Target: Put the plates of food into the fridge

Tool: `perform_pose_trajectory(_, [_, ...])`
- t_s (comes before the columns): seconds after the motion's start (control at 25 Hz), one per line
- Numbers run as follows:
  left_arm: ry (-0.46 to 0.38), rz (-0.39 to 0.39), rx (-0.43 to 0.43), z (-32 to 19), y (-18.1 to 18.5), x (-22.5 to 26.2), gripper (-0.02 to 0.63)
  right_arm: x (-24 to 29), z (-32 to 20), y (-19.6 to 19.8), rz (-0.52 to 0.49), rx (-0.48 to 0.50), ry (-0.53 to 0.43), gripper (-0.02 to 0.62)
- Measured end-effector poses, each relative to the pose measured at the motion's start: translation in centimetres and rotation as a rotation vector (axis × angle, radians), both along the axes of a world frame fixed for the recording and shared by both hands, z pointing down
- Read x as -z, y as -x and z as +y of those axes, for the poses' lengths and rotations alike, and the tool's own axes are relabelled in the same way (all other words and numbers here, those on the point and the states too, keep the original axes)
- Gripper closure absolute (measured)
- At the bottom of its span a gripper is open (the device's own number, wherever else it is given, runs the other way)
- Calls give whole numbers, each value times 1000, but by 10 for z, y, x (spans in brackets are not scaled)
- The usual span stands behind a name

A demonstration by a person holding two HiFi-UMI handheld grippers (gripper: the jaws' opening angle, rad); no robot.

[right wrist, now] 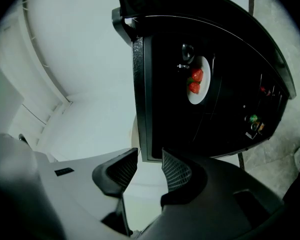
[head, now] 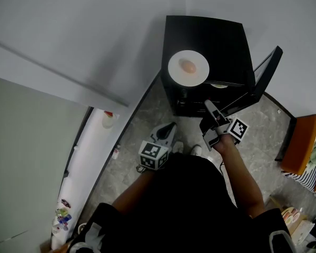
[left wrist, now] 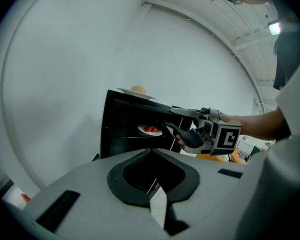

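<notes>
A black mini fridge (head: 221, 41) stands against the wall with its door (head: 267, 71) swung open to the right. On its top sits a white plate with a round bun-like food (head: 188, 67) (left wrist: 137, 90). Inside, on a shelf, rests a white plate of strawberries (right wrist: 197, 81) (left wrist: 151, 129). My right gripper (head: 209, 115) (right wrist: 149, 154) is open and holds nothing; it hangs just before the fridge's opening. My left gripper (head: 167, 129) (left wrist: 151, 156) is lower and further back, jaws pressed together with nothing in them.
Small bottles stand in the door's shelf (right wrist: 253, 120). An orange seat (head: 300, 141) and clutter sit on the floor at the right. A white ledge with small items (head: 89, 162) runs along the left wall. The person's shoes (head: 181, 147) stand before the fridge.
</notes>
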State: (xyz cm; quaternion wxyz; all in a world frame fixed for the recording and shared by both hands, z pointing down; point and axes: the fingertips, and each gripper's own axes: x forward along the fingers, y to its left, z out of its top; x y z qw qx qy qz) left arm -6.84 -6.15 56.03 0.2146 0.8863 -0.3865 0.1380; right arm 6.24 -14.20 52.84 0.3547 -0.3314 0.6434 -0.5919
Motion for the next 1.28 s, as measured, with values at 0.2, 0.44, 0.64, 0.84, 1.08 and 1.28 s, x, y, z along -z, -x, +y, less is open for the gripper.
perform_pose_trajectory(0.2, [-1,0,8,-4,3,0,583,18,-13,13,-14,26,-29,452])
perform_pose_trajectory(0.44, [0,2,18,-7,7,0,583,36,-28,27,-33,51,-48,451])
perform_pose_trajectory(0.64, [1,5,24,-10,9,-1,583,44,-43,35,-39,57,-49,451])
perform_pose_trajectory(0.84, [-2,14,34,-13,12,1,583,49,-55,45,-60,66,-38,451])
perform_pose_trajectory(1.08, [-5,22,39,-18,12,2,583,50,-66,54,-82,94,-44,452])
perform_pose_trajectory(1.28, [-1,18,44,-22,11,0,583,46,-70,59,-84,115,-22,474])
